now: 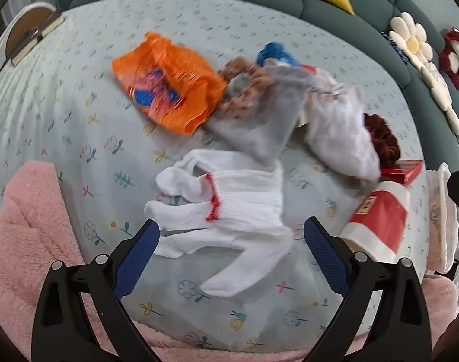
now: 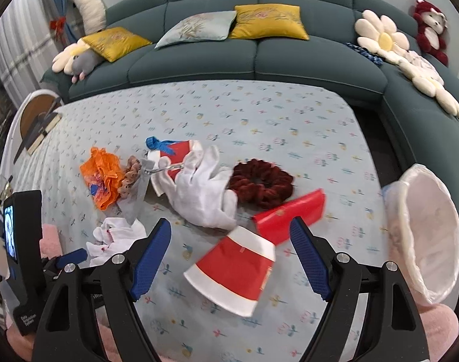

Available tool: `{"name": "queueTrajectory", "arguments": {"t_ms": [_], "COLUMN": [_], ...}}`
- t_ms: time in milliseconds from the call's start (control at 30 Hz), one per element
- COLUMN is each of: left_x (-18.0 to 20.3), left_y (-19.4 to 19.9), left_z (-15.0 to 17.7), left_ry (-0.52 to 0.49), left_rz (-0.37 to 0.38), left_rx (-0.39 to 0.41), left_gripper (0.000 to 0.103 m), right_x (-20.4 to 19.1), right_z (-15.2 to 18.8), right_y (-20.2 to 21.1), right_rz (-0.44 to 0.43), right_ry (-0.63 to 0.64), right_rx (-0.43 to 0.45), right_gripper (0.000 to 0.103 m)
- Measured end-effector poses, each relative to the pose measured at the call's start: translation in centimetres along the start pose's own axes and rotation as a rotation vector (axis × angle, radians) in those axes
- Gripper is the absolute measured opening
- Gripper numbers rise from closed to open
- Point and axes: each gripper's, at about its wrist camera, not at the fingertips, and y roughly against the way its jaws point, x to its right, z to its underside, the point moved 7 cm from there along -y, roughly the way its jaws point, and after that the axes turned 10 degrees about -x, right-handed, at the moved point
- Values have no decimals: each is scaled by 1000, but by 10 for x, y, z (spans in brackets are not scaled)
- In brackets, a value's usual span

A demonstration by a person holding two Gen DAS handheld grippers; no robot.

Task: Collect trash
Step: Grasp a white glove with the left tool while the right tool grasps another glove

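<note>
A red and white paper cup (image 2: 235, 271) lies on its side on the floral cloth, between the open fingers of my right gripper (image 2: 231, 256); it also shows in the left wrist view (image 1: 377, 217). A flat red packet (image 2: 289, 214) lies just behind it. My left gripper (image 1: 231, 235) is open and empty over a white glove with red trim (image 1: 229, 208). An orange wrapper (image 1: 169, 81) lies further back; it also shows in the right wrist view (image 2: 104, 178). A bin lined with a white bag (image 2: 425, 232) stands at the right.
Another white glove (image 2: 205, 187), a grey cloth (image 1: 259, 120), a dark red scrunchie (image 2: 261, 181), a brown scrunchie (image 2: 131, 178) and a second paper cup with a blue ribbon (image 2: 175, 150) lie mid-table. A pink towel (image 1: 27, 226) lies at the near left. A green sofa (image 2: 259, 60) stands behind.
</note>
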Motion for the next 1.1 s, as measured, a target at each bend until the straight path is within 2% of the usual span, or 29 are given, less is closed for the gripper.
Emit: {"name": "queueTrajectory", "arguments": {"t_ms": [200,300,400,467,500,567,633,667,733,900,933,1000,1100], "left_x": [-8,-6,-3,-1,0,1,1,2,4,9,10,17,21], "left_y": [-17,-19,-18,-17,-18,-18,-19,-19,-20,-17,-17,-15,-10], "left_z": [-3,-7,-14,-17,-19,-23,-25,-27,-32,-42,-42,-48,-48], "left_ry": [32,16,-25,-38,-43,-42,-34,-30,-26,-34,-35,-35,-39], "left_rz": [37,27,24,28,33,44,61,65,71,71,72,74,78], "left_rx": [-41,-24,-6,-2,-1,-5,-10,-12,-16,-15,-15,-14,-5], "left_gripper": [89,79,62,46,42,28,21,15,14,12,12,11,11], "right_x": [-20,-26,-29,-30,-30,-30,-31,-31,-31,-31,-31,-32,-33], "right_z": [-10,-15,-20,-23,-25,-27,-29,-30,-29,-23,-22,-20,-20], "right_y": [-29,-45,-61,-72,-76,-83,-91,-96,-103,-122,-122,-121,-112], "right_rz": [8,18,24,22,21,25,24,19,22,1,-1,-14,-39], "right_ry": [38,56,56,51,51,51,50,47,44,36,37,38,30], "right_rx": [-34,-48,-70,-88,-94,-105,-119,-129,-148,-210,-210,-213,-196], "right_gripper": [77,77,77,77,77,77,75,72,66,37,34,16,14]}}
